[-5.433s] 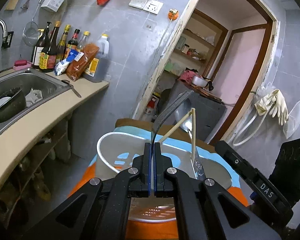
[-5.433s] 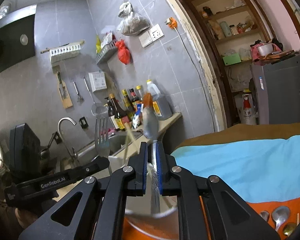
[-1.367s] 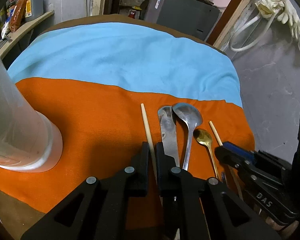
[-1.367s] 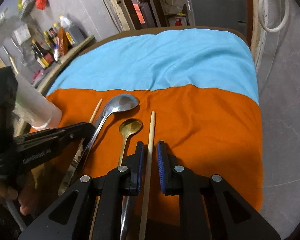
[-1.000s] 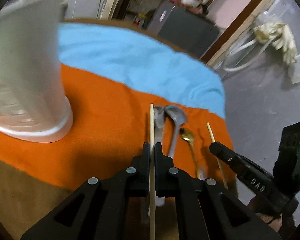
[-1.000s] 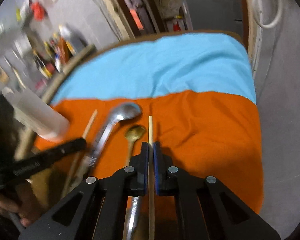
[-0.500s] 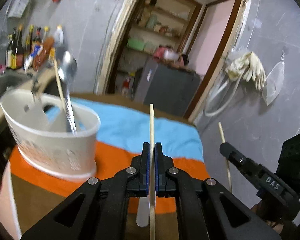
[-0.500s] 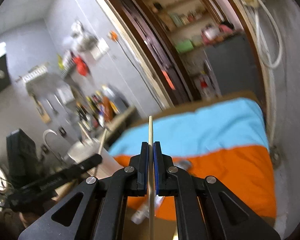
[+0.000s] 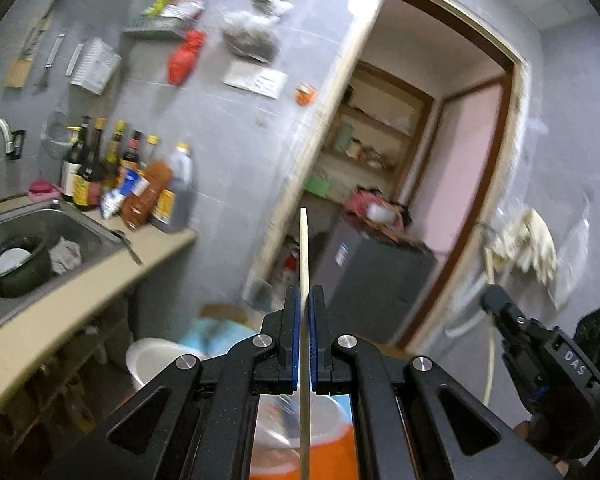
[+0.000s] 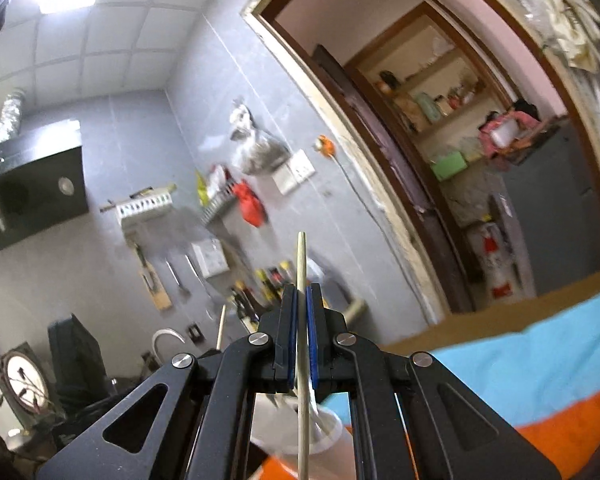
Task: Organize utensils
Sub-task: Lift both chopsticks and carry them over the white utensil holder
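Observation:
My left gripper is shut on a wooden chopstick that points up, lifted above the white utensil holder on the orange and blue cloth. My right gripper is shut on a second wooden chopstick, also pointing up, with the white utensil holder below it. The right gripper shows at the right of the left wrist view with its chopstick. The left gripper's chopstick shows at the left of the right wrist view.
A counter with a steel sink and several sauce bottles lies to the left. A doorway with a grey cabinet is behind. The blue cloth covers the table's far half.
Both grippers have shut on a chopstick from the orange cloth and lifted them high, tilting upward; the holder now sits low under the grippers.

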Tool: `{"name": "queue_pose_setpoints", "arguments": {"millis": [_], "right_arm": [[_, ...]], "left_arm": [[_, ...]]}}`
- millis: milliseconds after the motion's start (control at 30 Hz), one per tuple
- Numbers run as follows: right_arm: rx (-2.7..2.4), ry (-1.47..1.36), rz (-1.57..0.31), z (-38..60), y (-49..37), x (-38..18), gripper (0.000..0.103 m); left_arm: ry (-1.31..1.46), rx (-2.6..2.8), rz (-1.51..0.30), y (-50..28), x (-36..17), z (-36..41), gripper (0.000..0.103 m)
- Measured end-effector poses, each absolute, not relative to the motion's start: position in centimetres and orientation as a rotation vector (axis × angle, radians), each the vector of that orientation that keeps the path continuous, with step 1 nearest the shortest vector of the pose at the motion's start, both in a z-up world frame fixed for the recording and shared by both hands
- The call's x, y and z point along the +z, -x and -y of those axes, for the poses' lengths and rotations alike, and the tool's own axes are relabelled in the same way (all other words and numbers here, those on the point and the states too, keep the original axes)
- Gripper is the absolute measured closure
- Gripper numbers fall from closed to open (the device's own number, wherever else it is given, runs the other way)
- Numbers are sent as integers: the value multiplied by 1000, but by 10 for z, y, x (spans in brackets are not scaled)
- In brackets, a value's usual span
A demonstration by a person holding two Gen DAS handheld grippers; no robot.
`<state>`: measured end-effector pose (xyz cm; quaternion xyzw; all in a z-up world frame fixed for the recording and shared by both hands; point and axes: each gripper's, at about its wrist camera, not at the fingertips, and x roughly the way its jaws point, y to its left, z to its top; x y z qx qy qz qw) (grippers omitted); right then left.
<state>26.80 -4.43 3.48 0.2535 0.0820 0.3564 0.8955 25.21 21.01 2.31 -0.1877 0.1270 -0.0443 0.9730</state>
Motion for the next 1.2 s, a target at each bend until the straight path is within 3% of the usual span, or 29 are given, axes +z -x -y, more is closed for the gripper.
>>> {"name": "queue_pose_setpoints", "arguments": {"millis": [367,1200], "right_arm": [[690,-508,-62,-14,-306,27,100],[656,-372,-160,-36,-307,-33,99]], "left_arm": [[530,-32,-173,-300,12,-306,101],[375,13,-145,-290,-38,-276,101]]}}
